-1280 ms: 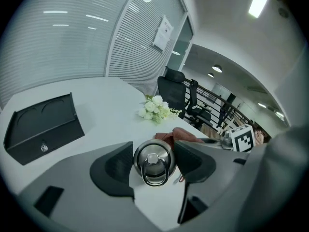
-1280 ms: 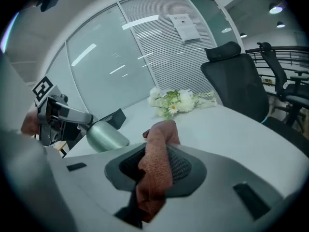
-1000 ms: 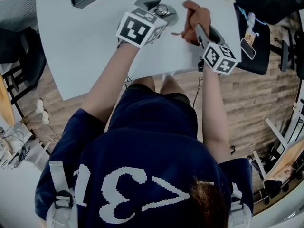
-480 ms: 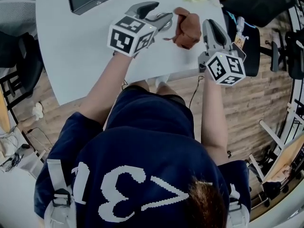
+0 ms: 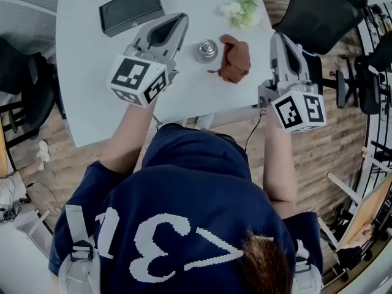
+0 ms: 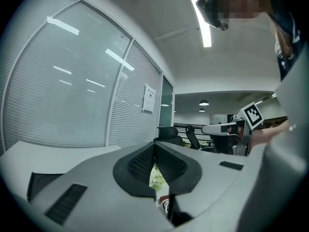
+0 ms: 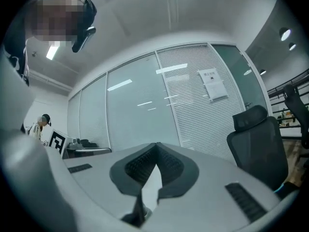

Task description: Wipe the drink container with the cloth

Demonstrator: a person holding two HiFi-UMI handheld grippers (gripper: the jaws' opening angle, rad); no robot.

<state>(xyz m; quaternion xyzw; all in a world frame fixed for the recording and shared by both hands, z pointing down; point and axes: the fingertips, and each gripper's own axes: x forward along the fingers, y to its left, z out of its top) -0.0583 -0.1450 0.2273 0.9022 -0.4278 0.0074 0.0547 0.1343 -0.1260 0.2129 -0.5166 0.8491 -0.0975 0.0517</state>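
Note:
A small round metal drink container (image 5: pixel 207 49) stands on the white table (image 5: pixel 92 60). A crumpled brown cloth (image 5: pixel 234 58) lies just to its right, touching or nearly touching it. My left gripper (image 5: pixel 176 22) is lifted to the left of the container, jaws shut and empty. My right gripper (image 5: pixel 281 39) hangs right of the cloth near the table's edge, also shut with nothing in it. In the left gripper view the closed pads (image 6: pixel 154 149) meet, and a sliver of the container (image 6: pixel 165 205) shows below them. The right gripper view shows its pads (image 7: pixel 155 149) pressed together, holding nothing.
A black rectangular box (image 5: pixel 131 8) lies at the table's far left. A small bunch of pale flowers (image 5: pixel 241 8) sits beyond the cloth. A black office chair (image 5: pixel 318 8) stands off the table's right side. The person's torso fills the near part of the head view.
Both grippers have drawn back from the container and cloth, moved apart and shut. The cloth now lies loose on the table beside the container.

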